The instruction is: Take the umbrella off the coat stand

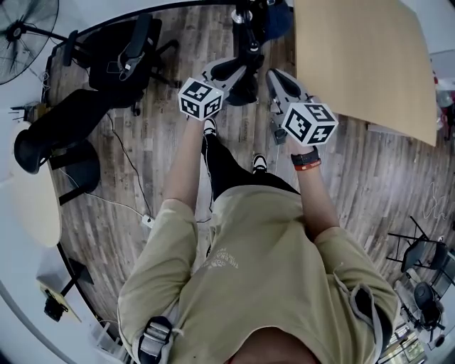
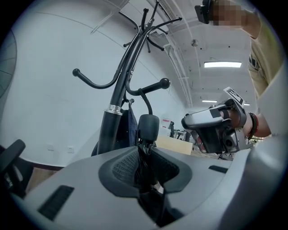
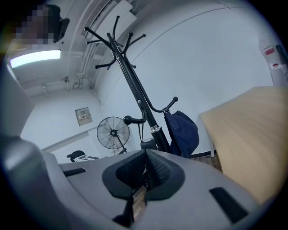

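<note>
A black folded umbrella (image 2: pixel 148 127) hangs by a thin loop from a hook of the black coat stand (image 2: pixel 119 90). My left gripper (image 2: pixel 145 155) is shut on the umbrella's black fabric just below its stubby handle. From the head view, the left gripper (image 1: pixel 243 71) reaches toward the stand's pole (image 1: pixel 246 32). My right gripper (image 3: pixel 145 157) points at the same stand (image 3: pixel 135 85) with its jaws shut and nothing between them. The umbrella's handle (image 3: pixel 147 144) shows just beyond its tips. The right gripper (image 2: pixel 211 130) stays off to the umbrella's right, apart from it.
A dark blue bag (image 3: pixel 182 132) hangs on a lower hook of the stand. A light wooden table (image 1: pixel 362 57) stands at the right. On the left are a black office chair (image 1: pixel 121 53) and a floor fan (image 1: pixel 25 21). Cables trail over the wooden floor (image 1: pixel 106 185).
</note>
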`<state>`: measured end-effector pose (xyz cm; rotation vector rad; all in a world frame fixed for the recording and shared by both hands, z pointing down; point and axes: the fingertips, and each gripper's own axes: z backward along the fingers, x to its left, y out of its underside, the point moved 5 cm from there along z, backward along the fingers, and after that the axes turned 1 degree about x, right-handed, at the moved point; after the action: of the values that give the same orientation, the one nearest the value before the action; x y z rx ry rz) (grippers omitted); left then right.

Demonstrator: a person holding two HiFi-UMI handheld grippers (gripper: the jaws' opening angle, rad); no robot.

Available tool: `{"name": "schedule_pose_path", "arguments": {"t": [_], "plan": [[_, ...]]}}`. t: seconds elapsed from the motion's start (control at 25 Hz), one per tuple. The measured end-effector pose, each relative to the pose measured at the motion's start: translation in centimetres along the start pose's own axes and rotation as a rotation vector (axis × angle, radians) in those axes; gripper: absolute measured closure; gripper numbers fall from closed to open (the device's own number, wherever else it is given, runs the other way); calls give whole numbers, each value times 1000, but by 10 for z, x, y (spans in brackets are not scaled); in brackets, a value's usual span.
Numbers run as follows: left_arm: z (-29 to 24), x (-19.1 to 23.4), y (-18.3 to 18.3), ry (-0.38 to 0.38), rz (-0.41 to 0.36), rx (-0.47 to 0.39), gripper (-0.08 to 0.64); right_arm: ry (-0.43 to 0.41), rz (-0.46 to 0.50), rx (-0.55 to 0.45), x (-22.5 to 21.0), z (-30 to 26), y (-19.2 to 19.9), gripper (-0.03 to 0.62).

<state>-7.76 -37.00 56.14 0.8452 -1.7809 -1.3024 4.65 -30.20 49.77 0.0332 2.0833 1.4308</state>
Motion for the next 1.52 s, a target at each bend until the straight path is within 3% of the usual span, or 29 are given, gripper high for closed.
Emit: {"name": "schedule_pose_path", "arguments": {"t": [0.2, 0.96, 1.28, 1.52], "plan": [[11, -12, -6, -23, 24, -12, 468, -41, -78, 8, 9, 4, -3, 577], [53, -76, -53, -101, 7, -85, 488, -86, -188, -14, 20, 50, -13, 577], [69, -98, -61, -171, 99, -113, 489, -99, -128, -23, 22, 71, -20, 577], [84, -118, -62, -305, 128, -78, 492, -56, 61, -22, 26, 91, -16, 577]]}}
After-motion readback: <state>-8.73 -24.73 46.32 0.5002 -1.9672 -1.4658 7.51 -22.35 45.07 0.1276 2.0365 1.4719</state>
